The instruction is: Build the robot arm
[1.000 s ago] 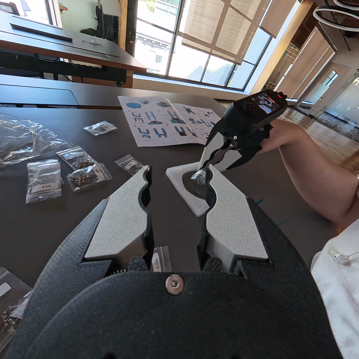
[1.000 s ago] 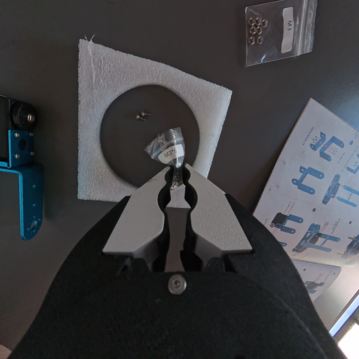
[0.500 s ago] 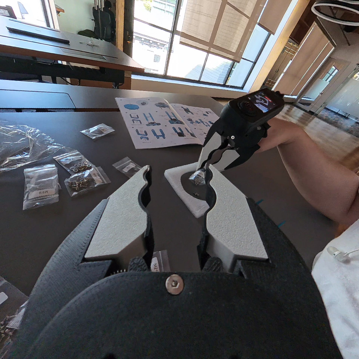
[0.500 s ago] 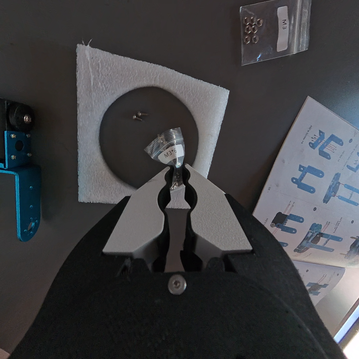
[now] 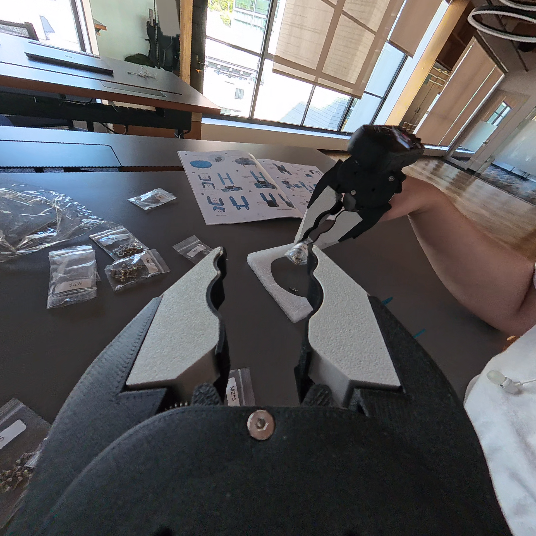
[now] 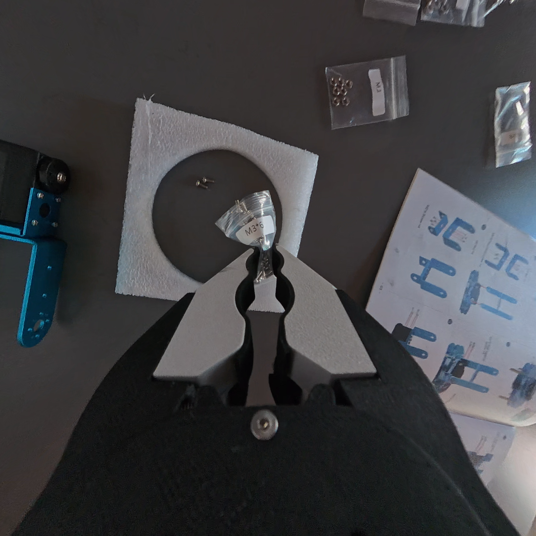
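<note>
Your left gripper (image 5: 266,252) gapes wide and empty above the dark table (image 5: 290,226). To its right, your right gripper (image 6: 264,251) pinches a small screw bag (image 6: 251,220) over the foam ring (image 6: 208,130), where two loose screws (image 6: 204,182) lie beyond its tips.

We saw an open instruction booklet (image 6: 464,290) at three o'clock on the dark table (image 6: 232,58). A blue metal bracket (image 6: 34,278) joined to a black servo (image 6: 17,179) lay at nine, and a clear bag of nuts (image 6: 368,91) at one. In the left wrist view, crumpled clear plastic (image 5: 29,220) lay at ten, near small hardware bags (image 5: 136,268).
</note>
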Demonstrator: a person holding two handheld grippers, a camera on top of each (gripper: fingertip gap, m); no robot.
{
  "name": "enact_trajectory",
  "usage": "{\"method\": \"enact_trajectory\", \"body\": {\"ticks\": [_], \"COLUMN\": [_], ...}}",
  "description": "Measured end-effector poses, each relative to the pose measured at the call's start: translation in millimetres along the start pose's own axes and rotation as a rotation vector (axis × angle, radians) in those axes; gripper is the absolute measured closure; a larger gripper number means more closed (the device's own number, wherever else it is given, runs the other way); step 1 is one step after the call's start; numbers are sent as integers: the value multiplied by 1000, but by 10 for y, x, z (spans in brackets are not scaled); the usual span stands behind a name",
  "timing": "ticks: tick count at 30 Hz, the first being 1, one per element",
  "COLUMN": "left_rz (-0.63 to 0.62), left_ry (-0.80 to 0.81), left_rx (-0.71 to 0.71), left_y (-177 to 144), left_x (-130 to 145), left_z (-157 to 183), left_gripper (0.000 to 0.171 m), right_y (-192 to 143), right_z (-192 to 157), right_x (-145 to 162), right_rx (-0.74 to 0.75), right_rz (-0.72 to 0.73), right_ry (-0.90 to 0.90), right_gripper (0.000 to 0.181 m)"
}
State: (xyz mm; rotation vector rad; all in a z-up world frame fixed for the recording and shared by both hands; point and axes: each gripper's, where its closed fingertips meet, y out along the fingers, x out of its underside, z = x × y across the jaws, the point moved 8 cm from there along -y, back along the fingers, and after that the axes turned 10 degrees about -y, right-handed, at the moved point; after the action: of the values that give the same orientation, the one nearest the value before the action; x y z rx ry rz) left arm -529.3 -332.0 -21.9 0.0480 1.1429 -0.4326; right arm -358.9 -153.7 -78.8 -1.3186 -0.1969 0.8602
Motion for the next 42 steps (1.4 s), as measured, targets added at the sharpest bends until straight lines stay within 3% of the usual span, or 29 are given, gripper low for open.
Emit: {"method": "enact_trajectory", "body": {"ticks": [16, 26, 42], "left_rz": [-7, -21, -14], "left_ry": [8, 21, -6], "left_rx": [-15, -12, 65], "left_y": [-7, 33, 471], "left_x": [2, -50, -101], "left_z": [-2, 55, 356], "left_gripper": [116, 115, 115], "right_y": [-89, -172, -372], "right_z": [41, 167, -99], "right_x": [-36, -16, 533], "right_rx": [87, 184, 281], "right_rz": [49, 187, 68], "right_ry": [-46, 168, 275], "right_gripper": [174, 174, 174]}}
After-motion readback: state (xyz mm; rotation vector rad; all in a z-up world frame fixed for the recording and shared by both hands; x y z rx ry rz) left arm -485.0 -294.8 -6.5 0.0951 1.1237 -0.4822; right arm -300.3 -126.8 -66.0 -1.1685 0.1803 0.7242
